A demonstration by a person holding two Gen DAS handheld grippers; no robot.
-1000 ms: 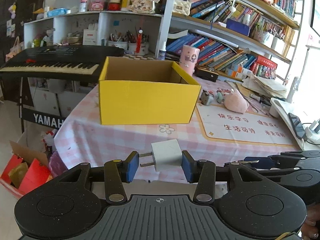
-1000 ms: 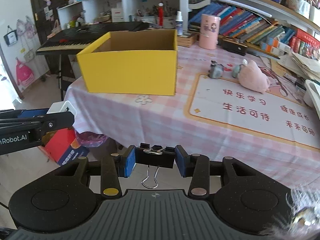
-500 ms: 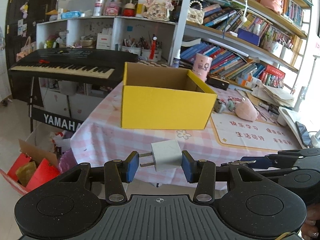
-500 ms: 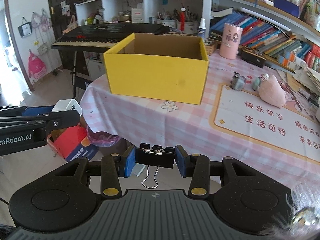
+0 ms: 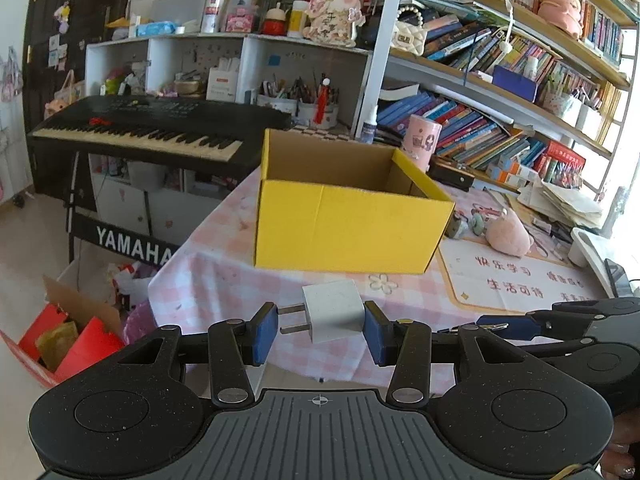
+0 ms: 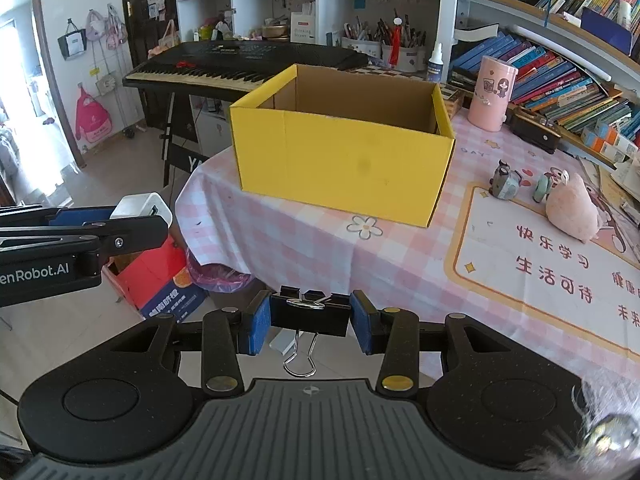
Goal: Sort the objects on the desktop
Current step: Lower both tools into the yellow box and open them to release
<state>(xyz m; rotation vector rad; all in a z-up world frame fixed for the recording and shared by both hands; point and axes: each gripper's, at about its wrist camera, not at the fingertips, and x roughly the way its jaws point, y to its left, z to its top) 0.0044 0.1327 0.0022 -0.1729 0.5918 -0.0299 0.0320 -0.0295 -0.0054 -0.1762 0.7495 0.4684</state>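
My left gripper [image 5: 322,330] is shut on a white plug adapter [image 5: 334,310], held in the air before the table's near edge; the adapter also shows in the right wrist view [image 6: 142,208]. My right gripper [image 6: 310,320] is shut on a black binder clip [image 6: 310,314] with its wire handle hanging down. An open yellow cardboard box [image 5: 344,216] stands on the pink checked tablecloth [image 5: 224,264] ahead of both grippers; it also shows in the right wrist view [image 6: 340,160]. What the box holds is hidden.
A pink plush toy [image 6: 572,210], two small figures [image 6: 504,180] and a pink cup [image 6: 492,94] sit right of the box. A black keyboard [image 5: 152,132] stands at the left. A red carton [image 5: 76,340] lies on the floor. Bookshelves [image 5: 500,92] line the back.
Both grippers have risen and pulled back a little from the table, so the box looks farther and more to the right. Both still hold their objects.
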